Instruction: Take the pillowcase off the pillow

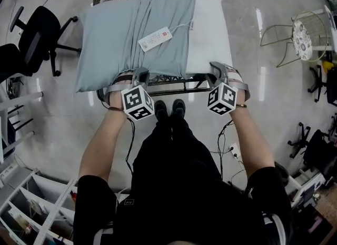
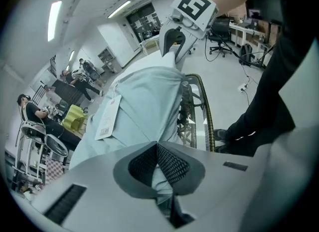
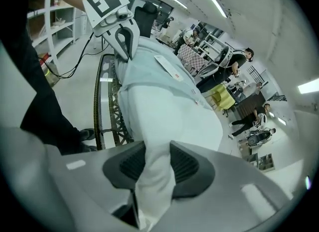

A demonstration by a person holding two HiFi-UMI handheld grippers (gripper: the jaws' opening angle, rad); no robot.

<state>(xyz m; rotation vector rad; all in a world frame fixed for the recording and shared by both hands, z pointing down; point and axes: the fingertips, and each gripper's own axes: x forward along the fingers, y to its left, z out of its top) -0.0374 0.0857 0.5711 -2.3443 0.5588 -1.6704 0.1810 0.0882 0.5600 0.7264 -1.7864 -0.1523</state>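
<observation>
From my head camera, the pillow (image 1: 210, 33) lies on a metal frame (image 1: 174, 84) right in front of me. The blue-grey pillowcase (image 1: 131, 33) covers its left part, and the right part is bare and white. A white tag (image 1: 155, 39) lies on top of the pillowcase. My left gripper (image 1: 140, 73) is at the near edge of the pillowcase. My right gripper (image 1: 217, 70) is at the near edge of the bare white part.

In the left gripper view, my jaws are pinched tight on a thin fold of the blue-grey pillowcase. The rest of the cloth runs away from the jaws, and my other gripper is at the far end of that edge.

In the right gripper view, my jaws are squeezed on a thick bunch of the white pillow. The pillowcase starts farther along, toward my left gripper.
</observation>
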